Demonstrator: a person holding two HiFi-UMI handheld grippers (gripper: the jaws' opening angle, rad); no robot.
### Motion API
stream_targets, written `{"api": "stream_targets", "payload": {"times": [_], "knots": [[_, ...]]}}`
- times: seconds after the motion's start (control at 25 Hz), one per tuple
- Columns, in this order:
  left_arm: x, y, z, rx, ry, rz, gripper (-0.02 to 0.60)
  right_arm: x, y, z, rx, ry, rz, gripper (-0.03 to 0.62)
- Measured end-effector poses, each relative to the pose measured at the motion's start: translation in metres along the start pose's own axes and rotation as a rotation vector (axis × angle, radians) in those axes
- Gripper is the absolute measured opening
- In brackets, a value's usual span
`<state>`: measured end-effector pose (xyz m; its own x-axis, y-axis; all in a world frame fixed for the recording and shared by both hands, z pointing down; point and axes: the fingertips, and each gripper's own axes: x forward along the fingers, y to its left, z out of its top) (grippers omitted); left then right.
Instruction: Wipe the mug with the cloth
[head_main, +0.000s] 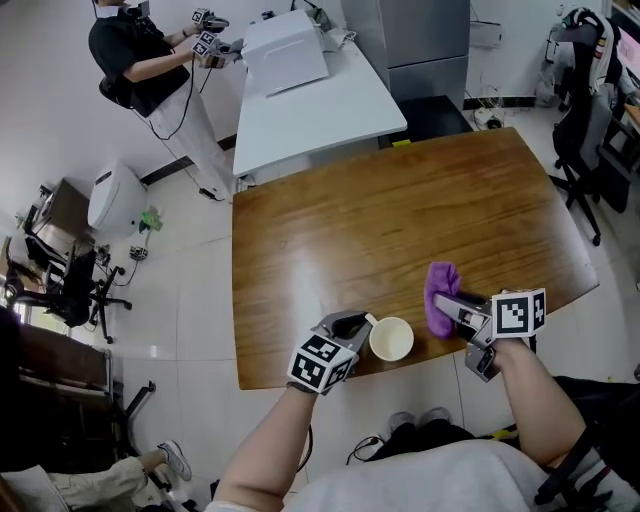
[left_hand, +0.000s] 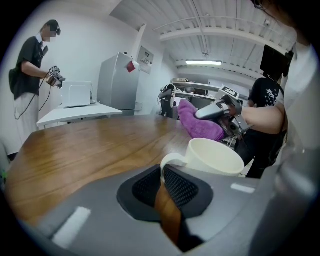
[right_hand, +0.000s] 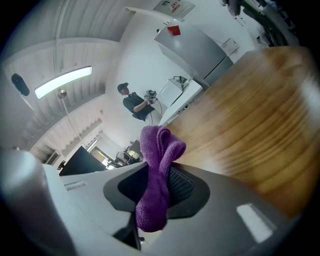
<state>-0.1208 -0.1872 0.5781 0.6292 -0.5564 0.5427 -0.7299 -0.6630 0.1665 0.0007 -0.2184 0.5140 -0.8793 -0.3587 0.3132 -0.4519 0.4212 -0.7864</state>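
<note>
Mug: white, upright, mouth up, at the near edge of the wooden table, right in front of the person's body. Can't tell whether it's resting on the wood or lifted a bit. Left gripper has its jaws closed on the mug's handle, which points left. In the left gripper view the handle loop is pinched between the dark ribbed pads, w/ the cup body just past them.

Just to the right of the mug is the cloth, purple, bunched up. Right gripper has its jaws clamped on it. In the right gripper view the cloth runs down between the pads, w/ a folded lump sticking out past the tips. Cloth is held over the tabletop, near the mug; can't make out any contact between the two.

Further back, the rest of the table top is bare wood w/ a light glare. Beyond its far edge is a white table w/ a white box on it. A person in a dark top stands at the far left holding a pair of grippers. Grey cabinet at the back, office chair at far right.
</note>
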Motion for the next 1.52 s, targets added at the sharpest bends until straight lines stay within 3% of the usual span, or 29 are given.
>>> {"api": "stream_targets", "payload": {"times": [0.24,0.48,0.68,0.92,1.0,1.28,1.52], "knots": [[-0.004,0.004,0.000,-0.042,-0.043,0.063,0.011,-0.028,0.005,-0.010,0.023,-0.049,-0.015,0.104],[-0.010,-0.002,-0.001,0.005,-0.043,0.027,0.014,-0.038,0.014,-0.012,0.020,-0.062,-0.006,0.104],[-0.015,0.001,-0.003,-0.016,-0.066,0.021,0.057,-0.041,0.012,-0.018,0.025,-0.059,-0.006,0.104],[-0.034,0.002,-0.018,-0.041,-0.083,0.061,0.055,-0.044,0.015,-0.029,0.016,-0.045,-0.002,0.104],[-0.048,-0.004,-0.013,-0.045,-0.112,0.089,0.015,-0.047,0.023,-0.029,0.001,-0.043,0.010,0.104],[-0.091,-0.062,0.026,-0.071,-0.241,0.134,0.000,-0.079,0.060,-0.039,-0.070,-0.029,0.086,0.104],[-0.112,-0.180,0.037,-0.107,-0.314,0.116,0.000,-0.165,0.093,-0.079,-0.131,-0.046,0.140,0.104]]}}
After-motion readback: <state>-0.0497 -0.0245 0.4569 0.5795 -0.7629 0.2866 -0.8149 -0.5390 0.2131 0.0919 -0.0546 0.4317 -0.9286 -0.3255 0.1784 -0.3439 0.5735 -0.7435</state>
